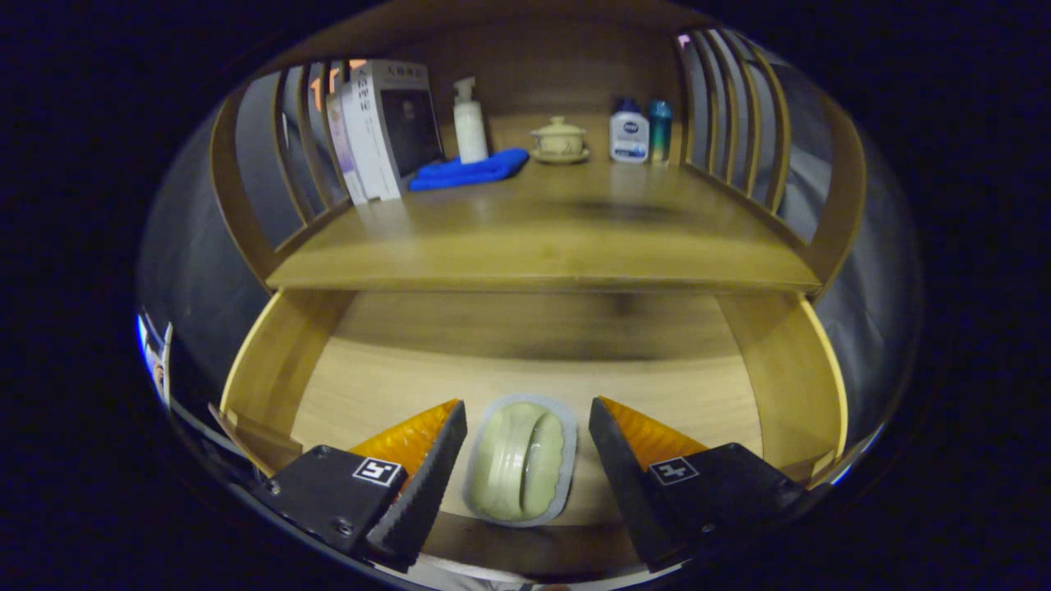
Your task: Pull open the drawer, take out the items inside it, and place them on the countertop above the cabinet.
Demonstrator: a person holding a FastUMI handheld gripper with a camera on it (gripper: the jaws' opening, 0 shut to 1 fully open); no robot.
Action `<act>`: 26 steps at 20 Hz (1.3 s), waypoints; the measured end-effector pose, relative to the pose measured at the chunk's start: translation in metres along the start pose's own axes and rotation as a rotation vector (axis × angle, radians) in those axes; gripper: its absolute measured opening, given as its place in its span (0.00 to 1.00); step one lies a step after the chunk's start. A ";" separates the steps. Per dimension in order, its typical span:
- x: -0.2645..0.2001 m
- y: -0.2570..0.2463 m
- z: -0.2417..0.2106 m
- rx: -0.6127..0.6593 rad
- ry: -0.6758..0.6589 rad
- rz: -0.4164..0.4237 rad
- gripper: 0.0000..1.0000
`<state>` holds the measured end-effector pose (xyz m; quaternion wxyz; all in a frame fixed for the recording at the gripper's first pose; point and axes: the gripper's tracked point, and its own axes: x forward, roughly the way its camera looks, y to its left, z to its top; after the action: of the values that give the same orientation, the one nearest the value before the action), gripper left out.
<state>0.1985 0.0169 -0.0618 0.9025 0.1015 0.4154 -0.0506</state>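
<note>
1. Here is the two-finger tool [522,460], black bodies with orange wedge backs and toothed inner faces, poised over the pulled-out light wooden drawer [254,361].
2. Its fingers stand wide apart, clamped on nothing; the left fingertip [435,464] and the right one [612,464] flank the target with a gap on each side.
3. Right between them lies the pale green oval soap in its grey rounded tray [520,460], flat on the drawer floor near the front edge, lengthwise along the fingers.
4. Whether the fingers touch the drawer floor, I cannot tell.
5. The drawer stands open, its two side walls running away toward 12 o'clock under the brown wooden worktop [542,246] of the cabinet.
6. Up on that worktop, at about 11 o'clock from the soap, a row of upright books with white spines [374,131] leans against the slatted side rail.
7. Just beside the books, toward 12 o'clock, stands a white pump bottle [470,121], and a folded blue cloth [470,171] lies at its foot.
8. Near 12 o'clock sits a small beige lidded ceramic cup on a saucer [558,139].
9. At about 1 o'clock, a white bottle with a dark blue cap [629,131] stands just beside a teal metallic can [660,130], close to the right slatted rail.
10. The near half of the worktop is bare wood.
</note>
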 end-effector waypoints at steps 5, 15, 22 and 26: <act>0.014 0.000 -0.006 0.006 0.086 0.018 0.88; 0.007 0.011 -0.015 -0.116 0.104 0.022 0.22; -0.012 0.016 0.003 -0.103 0.028 0.043 0.20; -0.048 0.022 0.036 -0.148 -0.099 0.041 0.20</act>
<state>0.1975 0.0310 0.0007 0.9278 0.0404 0.3708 -0.0064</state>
